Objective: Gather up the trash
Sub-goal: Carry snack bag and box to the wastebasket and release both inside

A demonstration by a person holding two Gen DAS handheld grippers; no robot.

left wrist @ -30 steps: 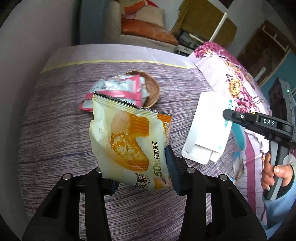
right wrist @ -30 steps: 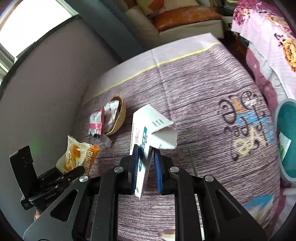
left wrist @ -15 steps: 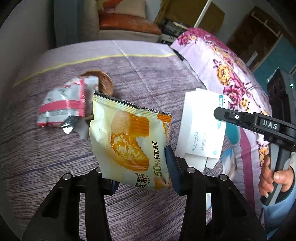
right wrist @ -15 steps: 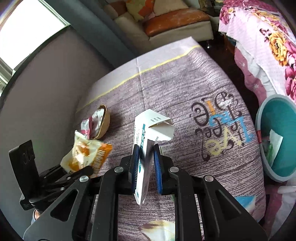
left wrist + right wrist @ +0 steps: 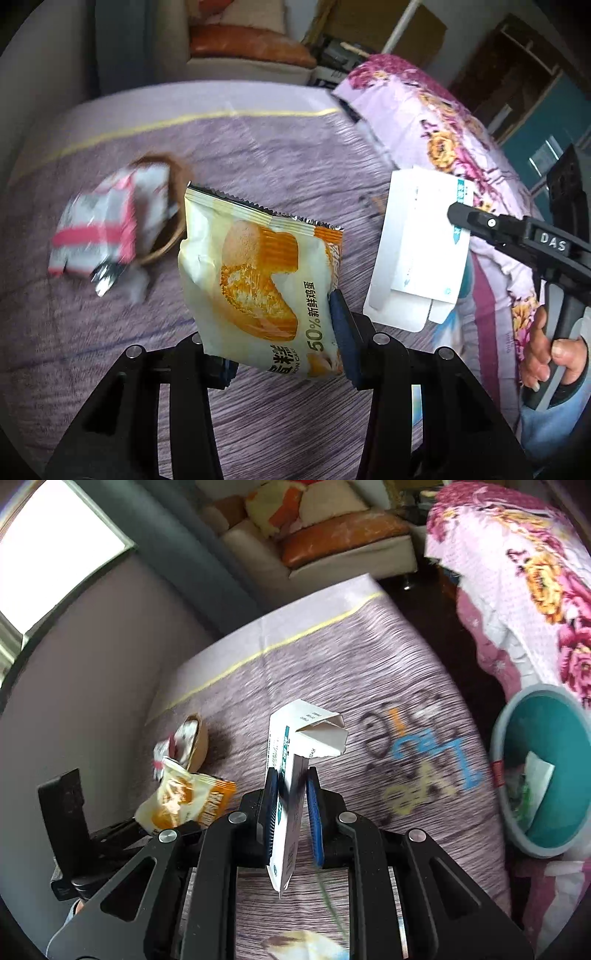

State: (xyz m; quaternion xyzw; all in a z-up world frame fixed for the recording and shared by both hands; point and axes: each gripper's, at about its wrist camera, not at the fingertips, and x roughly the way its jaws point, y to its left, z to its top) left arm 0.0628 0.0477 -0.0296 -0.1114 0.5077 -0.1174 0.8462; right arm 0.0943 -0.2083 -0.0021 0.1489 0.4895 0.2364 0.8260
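Trash in hand, two items. Wrapper (image 5: 258, 280): cream and orange snack pouch, picture of a split cake, serrated top seal, Chinese print and "50%" along the lower edge; lightly crumpled, puffed, tilted. Clamped at its lower corners between the pads of the left gripper (image 5: 284, 350), jaws partly apart on the pouch's width, held clear above the purple cloth (image 5: 258, 147). Same wrapper seen low left in the right wrist view (image 5: 184, 797), in front of that gripper's black frame.

Box (image 5: 288, 771): flat white carton with teal print down one narrow face, top flaps open and bent outward, bottom end hanging below the pads. Pinched edge-on between the blue pads of the right gripper (image 5: 291, 819), jaws narrow, closed on the carton. Seen from the left wrist as a white panel (image 5: 417, 247) held off the cloth, one end flap open, a hand (image 5: 546, 354) wrapped round the gripper's handle.

Further trash on the cloth: pink-and-white wrappers (image 5: 99, 229), blurred, spilling out of a brown shallow bowl (image 5: 173, 206) lying tipped on its side; silver foil scrap beside them.

Teal bin (image 5: 502, 746) at right edge of the right wrist view, beside the cloth-covered surface, paper scraps inside. Floral bedding (image 5: 517, 572) beyond it. Sofa with cushions at far end of room.
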